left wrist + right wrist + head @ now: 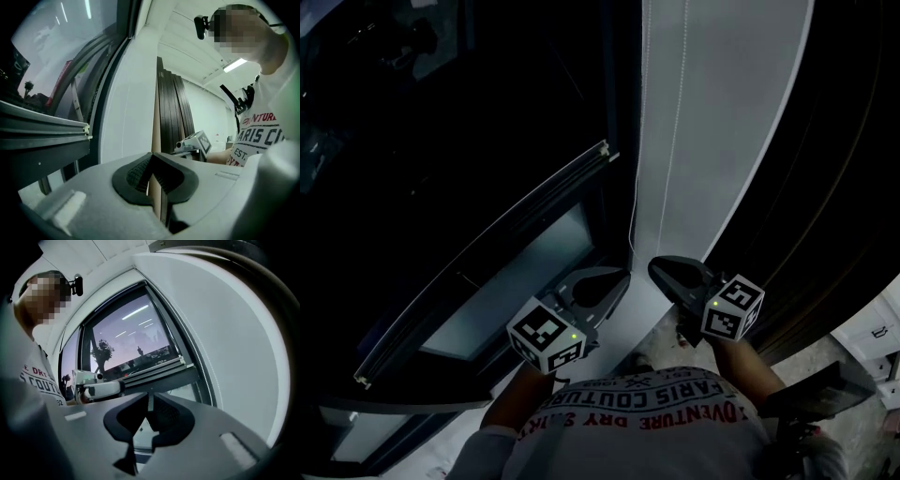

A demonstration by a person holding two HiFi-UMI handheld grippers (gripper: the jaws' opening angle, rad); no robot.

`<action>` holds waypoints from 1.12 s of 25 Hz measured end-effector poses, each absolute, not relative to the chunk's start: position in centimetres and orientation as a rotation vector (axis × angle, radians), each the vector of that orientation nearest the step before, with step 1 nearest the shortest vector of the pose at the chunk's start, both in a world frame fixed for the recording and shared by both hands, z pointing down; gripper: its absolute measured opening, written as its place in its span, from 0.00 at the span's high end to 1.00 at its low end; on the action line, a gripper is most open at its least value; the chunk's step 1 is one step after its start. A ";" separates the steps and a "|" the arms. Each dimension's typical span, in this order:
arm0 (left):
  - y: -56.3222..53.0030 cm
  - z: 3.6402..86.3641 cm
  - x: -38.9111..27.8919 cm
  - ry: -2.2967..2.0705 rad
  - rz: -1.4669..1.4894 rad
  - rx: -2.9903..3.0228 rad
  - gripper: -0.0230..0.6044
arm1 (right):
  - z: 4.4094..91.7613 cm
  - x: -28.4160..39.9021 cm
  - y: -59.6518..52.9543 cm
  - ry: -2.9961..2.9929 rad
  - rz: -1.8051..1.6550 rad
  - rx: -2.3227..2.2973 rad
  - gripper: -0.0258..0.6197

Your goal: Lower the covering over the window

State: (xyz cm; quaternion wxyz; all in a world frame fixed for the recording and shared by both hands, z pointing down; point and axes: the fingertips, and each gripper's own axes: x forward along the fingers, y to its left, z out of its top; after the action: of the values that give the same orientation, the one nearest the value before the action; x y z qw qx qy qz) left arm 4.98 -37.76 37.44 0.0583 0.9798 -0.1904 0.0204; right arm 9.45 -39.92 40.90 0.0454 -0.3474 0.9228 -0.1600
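Two grippers in frame, both pointing level at the wall.

Head view: left gripper (617, 279) and right gripper (660, 268) sit side by side with tips near each other, low against the white wall (731, 112). Chain (635, 211) hangs down the wall's left edge, beside the window (534, 253). Its lower end sits just above the gap between my two tips, touching neither as far as I can see. Window lies to the left, dark, with a sash rail (487, 253) slanting across it. Dark slats (834, 187) lie right of the wall.

Left gripper view: left gripper (151, 157) clenched, pad tips meeting, nothing between them. Beyond the jaws are the white wall, then the slats, with the window at left. Right gripper shows at right, in front of my shirt (262, 136).

Right gripper view: right gripper (148, 401) released, jaws a narrow slit apart, nothing gripped. Only the window frame shows through the slit. Chain runs down the wall just right of that frame. Pane uncovered, so sky and a tree (101, 350) show through. Covering itself: cannot pick it out in any view.
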 end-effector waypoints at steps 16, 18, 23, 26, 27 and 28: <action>-43.8 37.3 2.0 -0.793 0.027 2.913 0.96 | 39.0 10.5 -54.6 2.751 -0.238 -1.395 0.68; -44.3 37.4 1.5 -0.806 0.035 2.904 0.96 | 39.0 10.8 -56.2 2.724 -0.211 -1.469 0.67; -44.5 38.7 0.9 -0.811 0.061 2.864 0.96 | 39.8 10.8 -59.3 2.699 -0.221 -1.563 0.67; -44.6 39.2 0.4 -0.812 0.058 2.846 0.96 | 39.9 10.5 -60.6 2.698 -0.216 -1.585 0.69; -44.6 39.2 0.3 -0.811 0.057 2.843 0.96 | 39.9 10.4 -61.0 2.696 -0.215 -1.592 0.70; -44.6 39.2 0.2 -0.811 0.057 2.841 0.96 | 39.9 10.5 -61.3 2.690 -0.216 -1.599 0.71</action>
State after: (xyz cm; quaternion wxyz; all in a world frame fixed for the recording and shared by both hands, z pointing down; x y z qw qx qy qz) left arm 0.20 -44.57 39.24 0.0934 0.9572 -0.2732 0.0193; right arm 10.49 -61.32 39.91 0.0024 -0.5096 0.8576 -0.0690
